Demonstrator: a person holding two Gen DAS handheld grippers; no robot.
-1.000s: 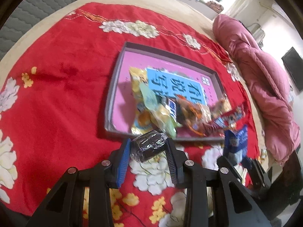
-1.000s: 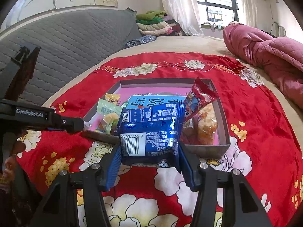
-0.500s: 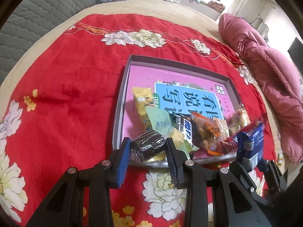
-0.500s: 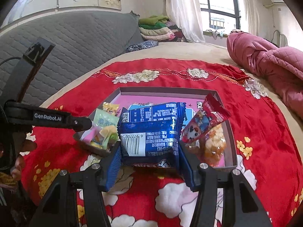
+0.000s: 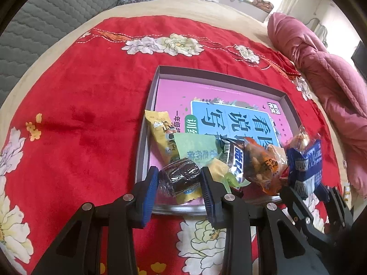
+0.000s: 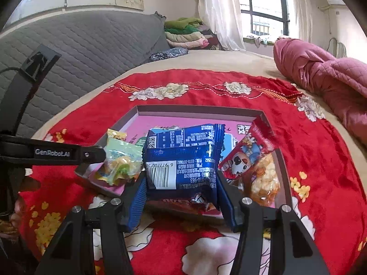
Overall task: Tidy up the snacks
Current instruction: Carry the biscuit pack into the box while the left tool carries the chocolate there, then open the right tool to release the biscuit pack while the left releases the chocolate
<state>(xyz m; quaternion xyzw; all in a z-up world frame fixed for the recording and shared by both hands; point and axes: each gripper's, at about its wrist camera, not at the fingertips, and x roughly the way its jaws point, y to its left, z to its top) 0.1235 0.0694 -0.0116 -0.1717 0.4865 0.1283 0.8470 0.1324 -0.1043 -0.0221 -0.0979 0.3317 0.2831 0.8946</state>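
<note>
Two snacks are in hand, both at the near rim of the tray (image 5: 146, 142): your left gripper (image 5: 179, 183) has its jaws closed on a dark foil-wrapped roll (image 5: 180, 180), and your right gripper (image 6: 181, 191) has its jaws closed on a blue packet (image 6: 183, 158), barcode toward the lens. Inside the tray, bunched against the near rim, lie a yellow packet (image 5: 160, 135), a pale green packet (image 5: 195, 145), a dark bar (image 5: 236, 160), an orange packet (image 5: 261, 162) and, toward the right wall, a red cartoon packet (image 6: 246, 154). The far half of the tray shows only the pink printed sheet (image 5: 206, 98). My read: most snacks are gathered, with these two left to drop, and no loose snack shows on the red blanket (image 5: 87, 105) around the tray. Against a second ago, both grippers have moved forward from short of the near rim to over it, grips unchanged; the tray contents look unshifted.
</note>
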